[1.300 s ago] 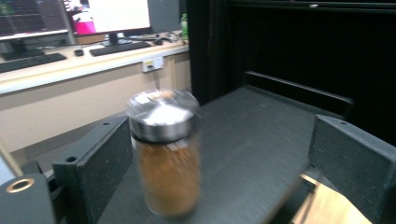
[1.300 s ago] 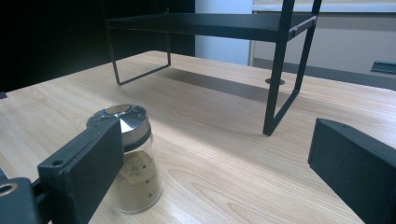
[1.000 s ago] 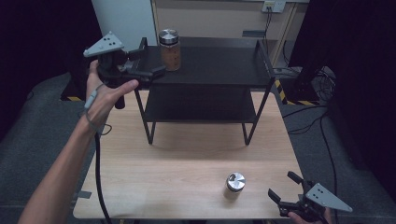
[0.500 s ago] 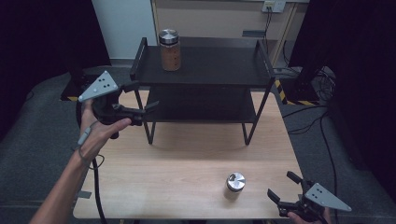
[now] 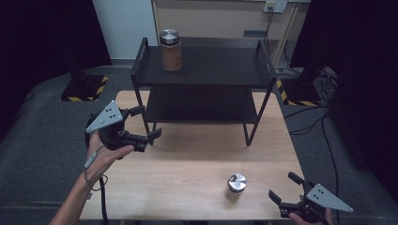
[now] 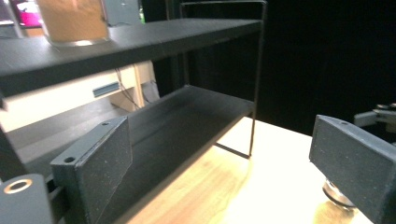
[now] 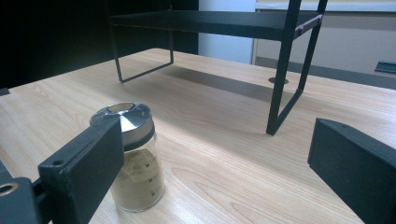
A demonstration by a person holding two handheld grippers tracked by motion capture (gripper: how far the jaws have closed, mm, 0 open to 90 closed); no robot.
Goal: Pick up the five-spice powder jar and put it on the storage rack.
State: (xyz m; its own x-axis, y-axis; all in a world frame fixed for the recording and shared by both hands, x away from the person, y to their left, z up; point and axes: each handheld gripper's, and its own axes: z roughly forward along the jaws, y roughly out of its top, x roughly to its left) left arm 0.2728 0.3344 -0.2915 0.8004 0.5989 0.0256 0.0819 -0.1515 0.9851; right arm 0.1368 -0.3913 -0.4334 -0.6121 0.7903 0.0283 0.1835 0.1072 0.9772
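Both grippers, left (image 5: 149, 123) and right (image 5: 283, 186), gape empty, right near the seemingly sand-filled jar (image 5: 236, 186)

The left gripper (image 5: 149, 122), jaws apart and empty, now sits lower, off the rack's (image 5: 202, 77) top shelf, level with its lower shelf.

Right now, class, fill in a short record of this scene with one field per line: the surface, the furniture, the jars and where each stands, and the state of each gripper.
Surface: wooden table
Furniture: black two-tier shelf, standing on the table's far half
Jar one: brown-filled jar with metal lid, upright on the top tier
Jar two: small jar with metal lid, upright on the table's near edge
Left gripper: open, empty, by the shelf's left front leg
Right gripper: open, empty, right of the small jar
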